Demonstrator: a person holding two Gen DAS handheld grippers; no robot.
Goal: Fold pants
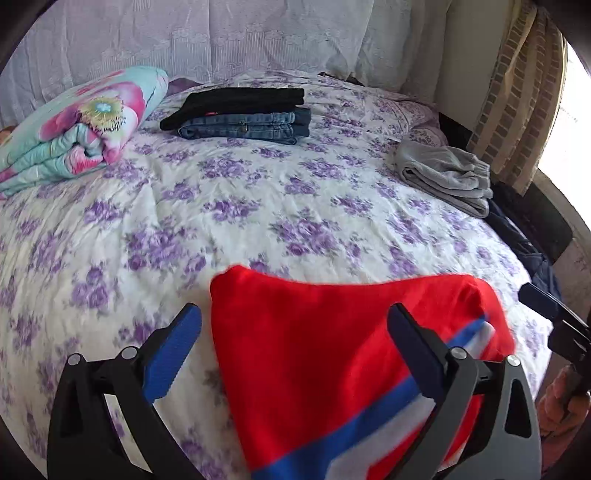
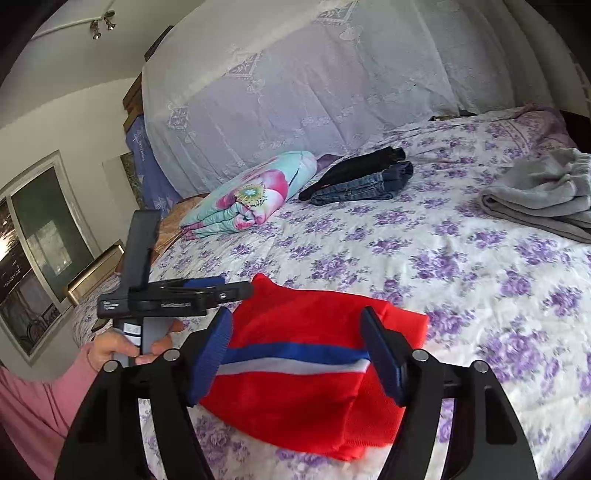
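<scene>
The left claw (image 1: 295,332) is hanging wide over the near edge of the bed, with nothing pinched between its blue pads. The right claw (image 2: 297,350) is standing wide too, and its pads are not pressing on anything. Under both claws the red fleece pants with a blue and white stripe (image 2: 295,387) are lying on the near part of the bed (image 1: 258,206), which is wearing a white sheet with purple flowers. The red pants are already looking like a short, thick bundle with layers stacked up, so the folding is probably at its end, and the claws seem to be letting the bundle rest.

Next, the bundle is likely needing a gentle pat flat, or a lift from both sides to join the other clothes. That lift is calling for both claws to pinch all the layers at once, or the fold is going to fall open.

Farther off on the right, soft grey pants (image 1: 443,177) are sitting in a loose, rumpled fold. At the far middle, black pants on top of blue jeans (image 1: 240,114) are making a neat pile. To the far left, a rolled blanket with big pink flowers (image 1: 74,125) is lying, and behind it all a white lace curtain (image 1: 221,33) is hanging.
</scene>
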